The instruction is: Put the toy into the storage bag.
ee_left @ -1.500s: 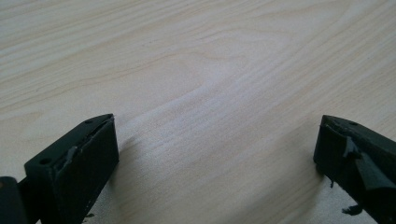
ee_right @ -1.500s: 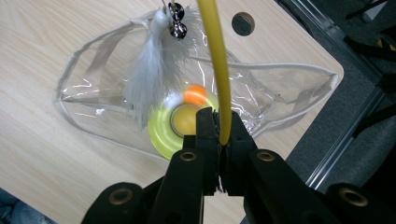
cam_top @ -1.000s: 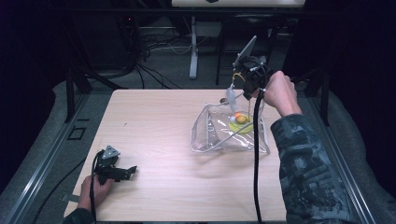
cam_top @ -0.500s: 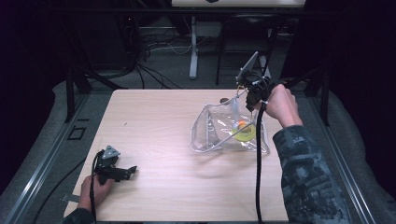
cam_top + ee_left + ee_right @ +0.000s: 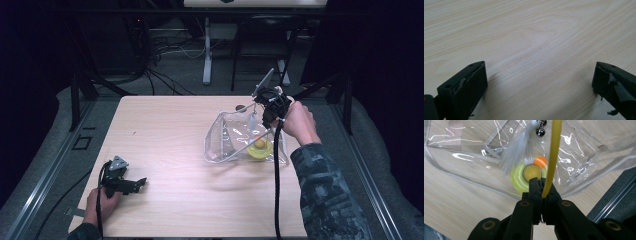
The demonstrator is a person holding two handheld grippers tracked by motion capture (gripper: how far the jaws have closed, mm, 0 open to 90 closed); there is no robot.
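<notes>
Toy ring (image 5: 260, 148) in bag (image 5: 227, 140), table's (image 5: 170, 130) right.

Black tool (image 5: 262, 107) with trailing black cable, grey three-cornered plate, camouflage sleeve (image 5: 327, 195)

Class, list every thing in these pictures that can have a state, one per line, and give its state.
Clear plastic bag: open at the top, resting on the wooden table.
Thin yellow stick with feather and bells: clamped, hanging over the bag.
Yellow round disc toy: lying inside the bag.
Right claw: shut on the stick.
Left claw: open, holding nothing.
</notes>
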